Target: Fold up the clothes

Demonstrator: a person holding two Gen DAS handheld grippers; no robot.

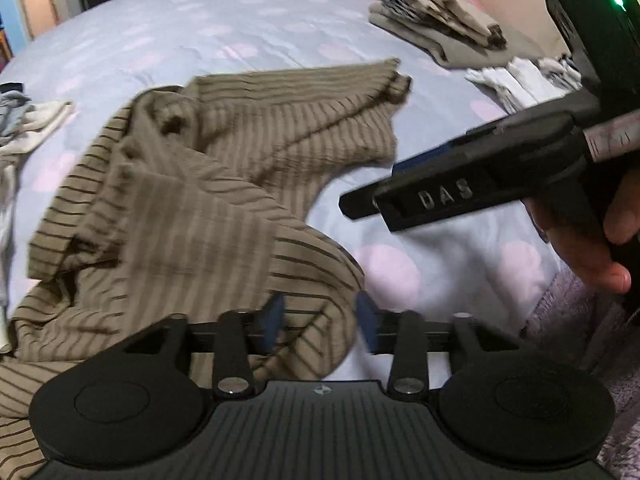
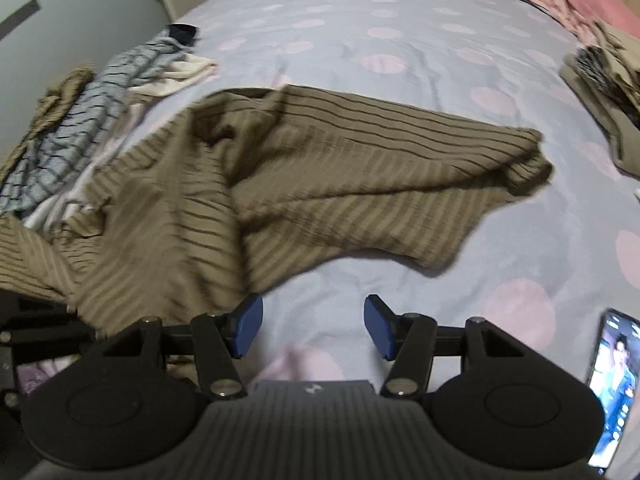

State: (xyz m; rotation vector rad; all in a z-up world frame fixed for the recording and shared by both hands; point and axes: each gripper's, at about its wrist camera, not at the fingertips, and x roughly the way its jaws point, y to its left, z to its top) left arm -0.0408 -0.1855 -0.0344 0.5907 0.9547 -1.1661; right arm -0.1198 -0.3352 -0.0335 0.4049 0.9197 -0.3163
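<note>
Spreading a rumpled striped shirt (image 1: 208, 184) flat on the bed (image 2: 400, 40).
Left gripper (image 1: 320, 320) jaws parted round the near hem; right gripper (image 2: 312, 326) jaws wide, empty, cloth just left: pinch opposite edges, pull taut.

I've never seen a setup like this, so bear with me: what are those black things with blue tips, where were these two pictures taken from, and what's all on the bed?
They are hand-held grippers, one in each of a person's hands, each carrying a camera that looks along its two blue-padded fingers. One picture comes from the left gripper, whose open fingers sit around an edge of the crumpled striped brown shirt; the right gripper shows there from the side. The other comes from the right gripper, open and empty. On the dotted bedsheet lie unfolded clothes, a folded stack and a lit phone.
</note>
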